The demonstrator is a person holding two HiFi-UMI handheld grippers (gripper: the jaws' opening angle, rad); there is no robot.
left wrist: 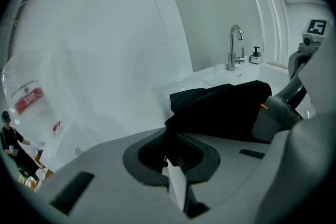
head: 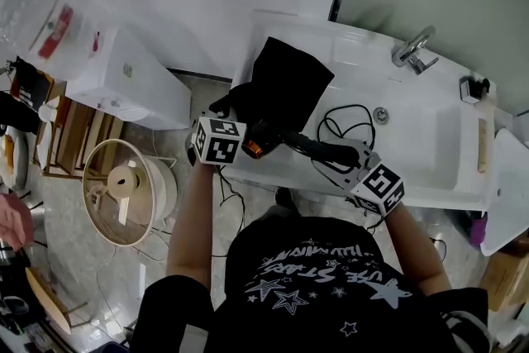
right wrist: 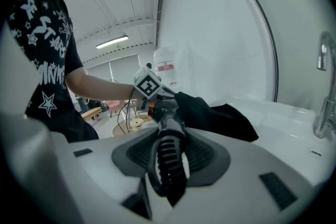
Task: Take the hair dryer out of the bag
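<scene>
Counter: smooth white, bare toward tap.
Bag: limp black cloth at left edge, pinched in left gripper.
Hair dryer: ribbed handle clamped in right gripper.

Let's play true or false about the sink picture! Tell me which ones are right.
1. The right gripper holds the hair dryer by its handle. True.
2. The bag is red. False: it is black.
3. The left gripper pinches the bag. True.
4. The hair dryer's cord lies on the floor. False: it lies looped on the white sink.
</scene>
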